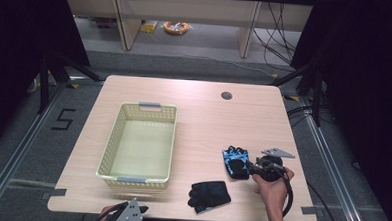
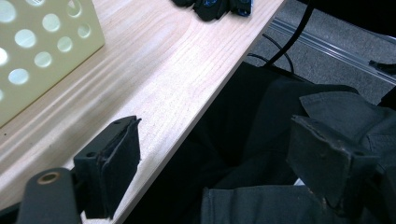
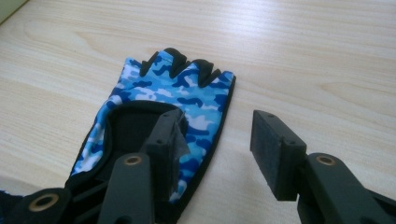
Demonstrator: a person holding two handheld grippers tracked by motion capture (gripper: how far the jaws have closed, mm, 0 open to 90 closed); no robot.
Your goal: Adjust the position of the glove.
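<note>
A fingerless blue camouflage glove (image 1: 236,162) (image 3: 177,88) lies flat on the wooden table (image 1: 208,121), right of centre. My right gripper (image 1: 249,168) (image 3: 217,135) is low at the glove's wrist end and open. Its left jaw is over the glove's black cuff, its right jaw over bare wood beside the glove. A black glove (image 1: 209,195) lies nearer the front edge. My left gripper (image 1: 137,210) (image 2: 215,140) stands open at the table's front edge, one jaw over the wood, the other over dark clothing, nothing between them.
A cream perforated basket (image 1: 112,137) (image 2: 42,51) with grey handles stands left of centre with nothing in it. A dark round hole (image 1: 226,96) sits in the tabletop at the back right. Cables run over the floor to the right of the table.
</note>
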